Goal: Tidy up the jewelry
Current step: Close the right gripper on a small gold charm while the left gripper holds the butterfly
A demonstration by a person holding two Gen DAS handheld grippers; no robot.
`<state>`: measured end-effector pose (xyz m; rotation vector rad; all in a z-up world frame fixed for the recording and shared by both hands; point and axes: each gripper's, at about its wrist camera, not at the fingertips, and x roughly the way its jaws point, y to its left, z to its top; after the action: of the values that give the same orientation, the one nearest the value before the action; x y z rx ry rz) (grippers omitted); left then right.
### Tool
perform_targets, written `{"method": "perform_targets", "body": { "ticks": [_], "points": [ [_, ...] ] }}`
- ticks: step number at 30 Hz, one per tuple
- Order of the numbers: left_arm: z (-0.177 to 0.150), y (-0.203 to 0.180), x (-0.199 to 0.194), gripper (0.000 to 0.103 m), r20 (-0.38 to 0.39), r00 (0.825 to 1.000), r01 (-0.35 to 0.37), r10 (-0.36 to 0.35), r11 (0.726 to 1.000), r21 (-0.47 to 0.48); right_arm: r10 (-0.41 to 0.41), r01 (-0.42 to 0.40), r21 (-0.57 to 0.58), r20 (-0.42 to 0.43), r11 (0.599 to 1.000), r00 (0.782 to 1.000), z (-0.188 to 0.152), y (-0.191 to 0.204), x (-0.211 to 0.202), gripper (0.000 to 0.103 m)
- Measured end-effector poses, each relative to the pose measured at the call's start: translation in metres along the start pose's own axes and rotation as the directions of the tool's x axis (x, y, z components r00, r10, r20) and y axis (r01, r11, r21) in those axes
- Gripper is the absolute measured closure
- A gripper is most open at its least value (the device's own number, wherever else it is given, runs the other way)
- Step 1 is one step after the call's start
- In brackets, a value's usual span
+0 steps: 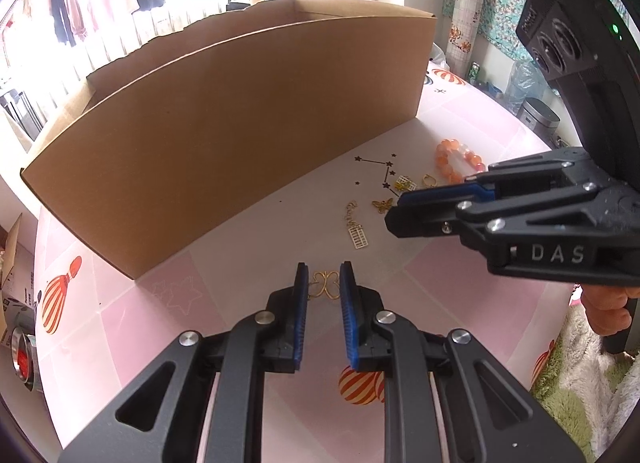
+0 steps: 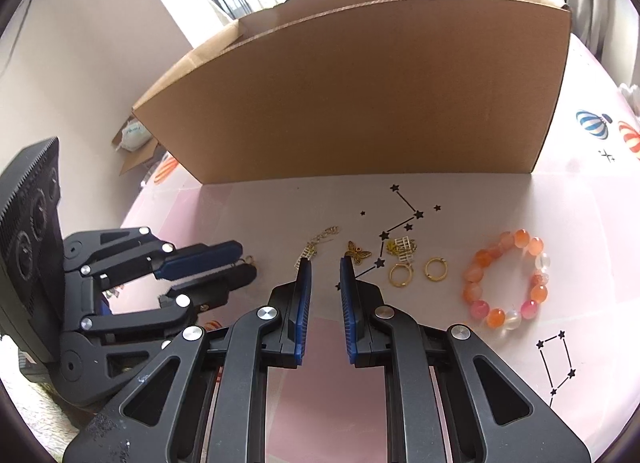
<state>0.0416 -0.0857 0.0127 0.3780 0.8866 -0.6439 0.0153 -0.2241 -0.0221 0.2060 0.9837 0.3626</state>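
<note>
Before the cardboard box [image 2: 360, 103], scattered gold charms [image 2: 400, 251], left tool [image 1: 324, 269] clamping a gold wire charm [image 1: 325, 289].

Both wrist cameras look steeply down, close, sharing the cardboard box [image 1: 248, 111] and table [image 2: 560, 223]

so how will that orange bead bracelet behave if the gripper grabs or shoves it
The orange bead bracelet is a loop of round, glossy beads, so it will probably sag rather than hold its shape. The smooth beads may slip between pads. Pushed on the tablecloth, it would likely deform and slide, beads rolling slightly.
</note>
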Motion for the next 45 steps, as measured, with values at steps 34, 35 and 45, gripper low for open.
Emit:
{"method": "perform_targets", "body": {
  "ticks": [34,35,45],
  "points": [
    [-0.003,0.010,0.003,0.088,0.006,1.000,0.011,-0.011,1.000,-0.029,-0.259,0.261,-0.175,0.034,0.949,0.965,0.005,0.053,0.027,0.085],
    [-0.003,0.010,0.003,0.088,0.005,1.000,0.012,-0.012,0.999,-0.030,-0.257,0.259,-0.175,0.034,0.950,0.966,0.005,0.052,0.026,0.085],
    [-0.003,0.010,0.004,0.088,0.005,1.000,0.011,-0.011,1.000,-0.029,-0.236,0.239,-0.153,0.038,0.959,0.971,0.003,0.039,0.022,0.093]
  ]
}}
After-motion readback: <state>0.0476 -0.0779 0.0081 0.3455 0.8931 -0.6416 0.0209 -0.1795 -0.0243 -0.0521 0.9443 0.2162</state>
